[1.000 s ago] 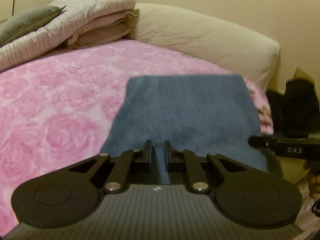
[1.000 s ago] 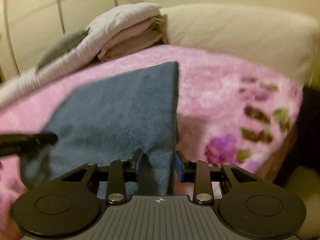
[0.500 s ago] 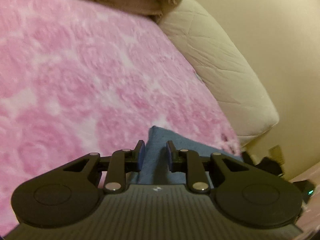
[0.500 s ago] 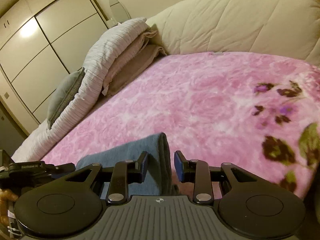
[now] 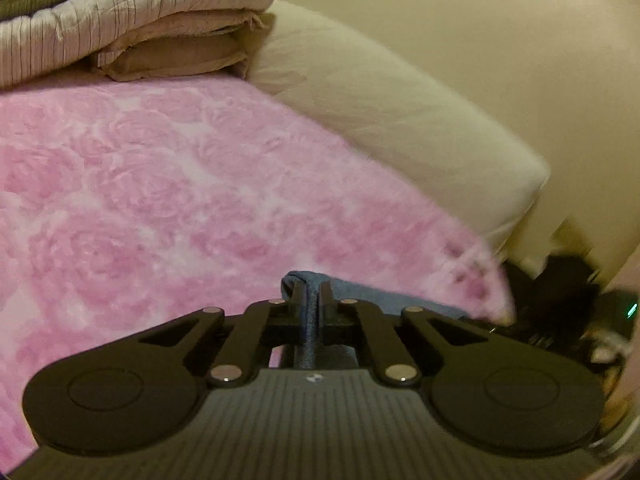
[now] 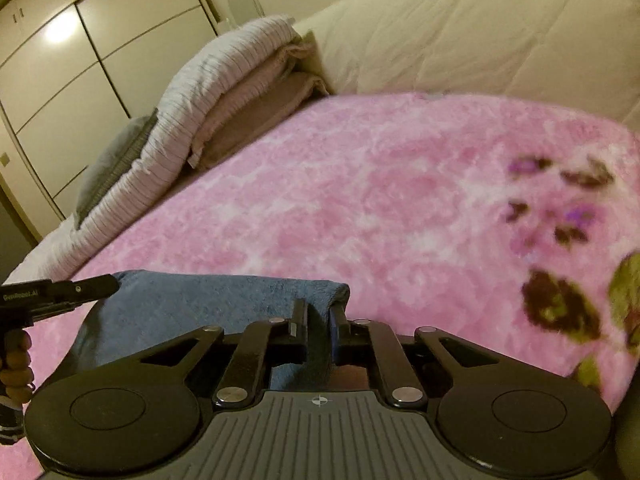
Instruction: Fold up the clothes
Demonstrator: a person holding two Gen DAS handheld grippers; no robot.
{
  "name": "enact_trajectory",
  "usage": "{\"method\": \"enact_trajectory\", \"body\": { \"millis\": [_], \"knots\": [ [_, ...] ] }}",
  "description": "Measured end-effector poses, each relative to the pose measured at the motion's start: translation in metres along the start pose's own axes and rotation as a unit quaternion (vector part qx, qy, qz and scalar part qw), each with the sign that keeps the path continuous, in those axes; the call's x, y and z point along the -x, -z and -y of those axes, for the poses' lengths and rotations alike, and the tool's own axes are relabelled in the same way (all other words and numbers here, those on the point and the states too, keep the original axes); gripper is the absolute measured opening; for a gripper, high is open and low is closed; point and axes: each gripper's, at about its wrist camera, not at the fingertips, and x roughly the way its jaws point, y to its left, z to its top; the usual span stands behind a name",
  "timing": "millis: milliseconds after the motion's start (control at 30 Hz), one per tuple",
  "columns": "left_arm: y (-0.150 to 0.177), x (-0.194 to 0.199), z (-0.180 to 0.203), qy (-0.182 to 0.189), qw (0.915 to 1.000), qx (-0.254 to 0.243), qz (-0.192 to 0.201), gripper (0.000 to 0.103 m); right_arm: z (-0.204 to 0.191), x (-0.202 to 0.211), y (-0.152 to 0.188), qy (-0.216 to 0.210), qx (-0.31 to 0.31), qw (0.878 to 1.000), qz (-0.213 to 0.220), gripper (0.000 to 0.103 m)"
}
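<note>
A: Left gripper (image 5: 314, 294)?

B: Jaws have just been closing, now clamped on a fold of the blue towel (image 5: 360, 292). Blue cloth fills the narrow slot between the fingers (image 5: 298, 294) and runs back toward the camera.

A: Right gripper (image 6: 319, 312)?

B: Same. Its jaws have just been closing too, and they pinch the towel's right end, cloth squeezed between the two fingers (image 6: 299, 312).

A: Where's the towel?

B: On the pink floral blanket (image 6: 360, 200), at the near edge of the bed. In the right wrist view it lies as a folded band (image 6: 208, 300) running left from the right gripper; the far edge is a rounded fold. The left gripper's black body (image 6: 60, 292) comes in from the left edge and meets the towel's left end. A hand (image 6: 16, 356) grips its handle below.

A: Left wrist view?

B: Only a strip of towel shows, stretching right from the fingers along the blanket edge. Blurry there.

A: Background?

B: Stack of folded bedding (image 5: 160, 28) at the far side of the bed, striped quilt on top, tan pieces under it. Cream duvet (image 6: 480, 40) bunched along the wall just beside the stack. Grey pillow (image 6: 116, 160) lies on the striped quilt. White wardrobe doors (image 6: 80, 60) behind. Dark clutter at right of the left view, too blurred to tell.
</note>
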Motion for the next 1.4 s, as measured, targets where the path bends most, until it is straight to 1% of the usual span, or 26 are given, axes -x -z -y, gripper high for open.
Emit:
{"method": "enact_trajectory", "body": {
  "millis": [67,133,167,233,267,300,333,400,433,500,567,600,633,700,767,833,933,967,1000,1033,1100,1167,1200,1300,1367,1400],
  "knots": [
    [0.008,-0.008,0.005,-0.027,0.9990,-0.036,-0.004,0.005,0.005,-0.006,0.002,-0.003,-0.015,1.000,-0.001,0.008],
    [0.009,-0.005,0.012,-0.048,0.9969,-0.062,0.005,0.004,0.006,-0.007,0.001,-0.001,-0.017,1.000,0.000,0.009],
    [0.007,-0.002,0.015,-0.070,0.9947,-0.074,0.012,0.000,0.004,-0.006,-0.001,0.004,-0.009,1.000,-0.001,0.009],
    [0.001,0.011,0.013,-0.122,0.9883,-0.087,0.029,0.000,0.001,0.000,-0.005,0.010,-0.001,1.000,0.003,0.018],
    [-0.003,0.020,0.007,-0.113,0.9911,-0.063,0.031,0.000,0.000,0.004,-0.007,0.011,0.000,1.000,0.007,0.019],
    [-0.007,0.030,-0.001,-0.087,0.9955,-0.024,0.031,0.000,-0.002,0.009,-0.008,0.010,-0.001,1.000,0.012,0.021],
    [-0.009,0.037,-0.005,-0.059,0.9978,0.004,0.028,0.000,-0.005,0.015,-0.008,0.010,-0.002,1.000,0.019,0.021],
    [-0.010,0.046,-0.007,-0.004,0.9986,0.048,0.023,0.000,-0.010,0.024,-0.009,0.014,0.001,0.999,0.032,0.021],
    [-0.009,0.047,-0.006,0.013,0.9982,0.056,0.017,0.000,-0.014,0.028,-0.009,0.018,0.006,0.999,0.034,0.021],
    [-0.004,0.040,-0.001,-0.001,0.9986,0.052,-0.003,0.000,-0.022,0.032,-0.008,0.021,0.018,0.999,0.029,0.021],
    [0.002,0.033,-0.005,-0.021,0.9971,0.071,-0.017,0.000,-0.025,0.035,-0.004,0.024,0.024,0.999,0.015,0.021],
    [0.005,0.031,-0.011,-0.023,0.9949,0.096,-0.022,0.000,-0.026,0.038,-0.001,0.020,0.025,0.999,0.014,0.021],
    [0.007,0.030,-0.019,-0.017,0.9916,0.126,-0.023,0.001,-0.025,0.042,0.003,0.016,0.024,0.999,0.014,0.021],
    [0.007,0.029,-0.033,0.006,0.9839,0.176,-0.027,0.002,-0.023,0.048,0.008,0.011,0.014,1.000,0.013,0.021],
    [0.004,0.025,-0.042,0.027,0.9764,0.210,-0.040,0.005,-0.019,0.052,0.013,0.005,0.000,1.000,0.013,0.021],
    [0.004,0.017,-0.049,0.035,0.9688,0.239,-0.058,0.006,-0.016,0.053,0.015,0.001,-0.013,1.000,0.014,0.021],
    [0.006,0.013,-0.057,0.052,0.9600,0.268,-0.061,0.005,-0.013,0.053,0.015,-0.004,-0.025,1.000,0.015,0.021],
    [0.007,0.012,-0.060,0.058,0.9570,0.278,-0.062,0.001,-0.013,0.052,0.015,-0.007,-0.026,1.000,0.014,0.021],
    [0.008,0.010,-0.063,0.064,0.9539,0.287,-0.062,0.000,-0.012,0.050,0.014,-0.010,-0.027,1.000,0.013,0.021],
    [0.009,0.011,-0.065,0.072,0.9508,0.296,-0.057,0.000,-0.010,0.049,0.014,-0.012,-0.028,0.999,0.011,0.021],
    [0.010,0.014,-0.067,0.087,0.9488,0.301,-0.041,0.000,-0.008,0.048,0.013,-0.013,-0.027,1.000,0.009,0.021],
    [0.008,0.019,-0.066,0.094,0.9514,0.292,-0.024,0.000,-0.008,0.047,0.012,-0.011,-0.020,1.000,0.008,0.020],
    [0.007,0.021,-0.064,0.091,0.9558,0.279,-0.016,0.000,-0.008,0.046,0.011,-0.010,-0.018,1.000,0.008,0.019],
    [0.000,0.026,-0.052,0.062,0.9746,0.215,-0.008,0.000,-0.006,0.043,0.011,-0.010,-0.021,1.000,0.007,0.019],
    [-0.003,0.026,-0.036,0.027,0.9887,0.147,-0.009,0.000,-0.006,0.042,0.011,-0.009,-0.022,1.000,0.007,0.019],
    [-0.003,0.025,-0.029,0.012,0.9925,0.121,-0.011,0.000,-0.005,0.041,0.011,-0.007,-0.022,1.000,0.007,0.019]
  ]
}}
